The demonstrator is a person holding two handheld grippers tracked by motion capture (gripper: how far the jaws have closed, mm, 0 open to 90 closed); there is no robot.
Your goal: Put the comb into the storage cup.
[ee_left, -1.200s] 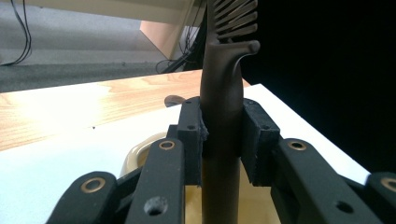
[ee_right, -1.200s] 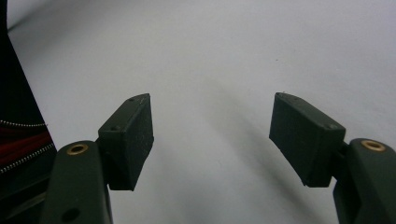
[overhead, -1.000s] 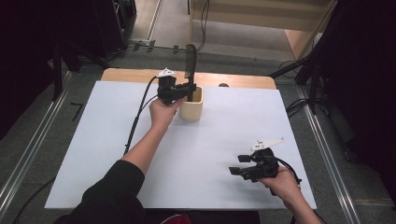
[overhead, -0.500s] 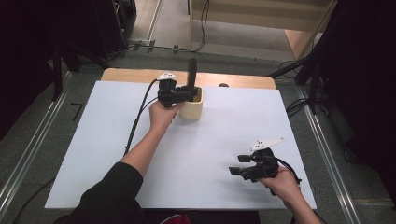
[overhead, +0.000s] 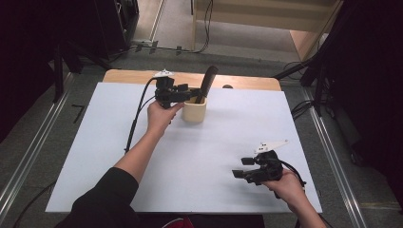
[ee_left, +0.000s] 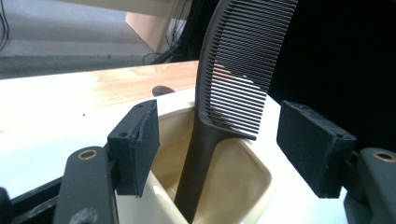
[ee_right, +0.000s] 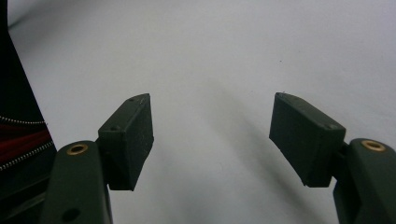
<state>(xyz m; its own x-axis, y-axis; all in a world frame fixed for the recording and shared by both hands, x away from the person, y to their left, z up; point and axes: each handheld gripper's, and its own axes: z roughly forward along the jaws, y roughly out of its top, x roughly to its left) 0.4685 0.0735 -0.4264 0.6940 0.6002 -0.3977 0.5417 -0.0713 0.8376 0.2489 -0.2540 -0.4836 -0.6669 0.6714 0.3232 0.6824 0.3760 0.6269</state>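
white table [overhead: 119, 142] | left hand-held gripper [overhead: 192, 91] just opened, jaws beside comb [overhead: 207, 83]

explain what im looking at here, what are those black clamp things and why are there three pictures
A person sits at a table covered in white and holds a hand-operated gripper in each hand: a black tool with two jaws that pinch things.

The high view comes from a fixed camera above, looking down. The other two come from small cameras riding on the grippers, each looking out between its own two black pads.

On the table stands a cream cup with a dark comb in it, handle down, teeth up, leaning on the rim. The left gripper is at the cup; its jaws have just been opening, and the comb now stands free between the pads, touched by neither.

The right gripper rests near the person's edge of the table, open and holding nothing.
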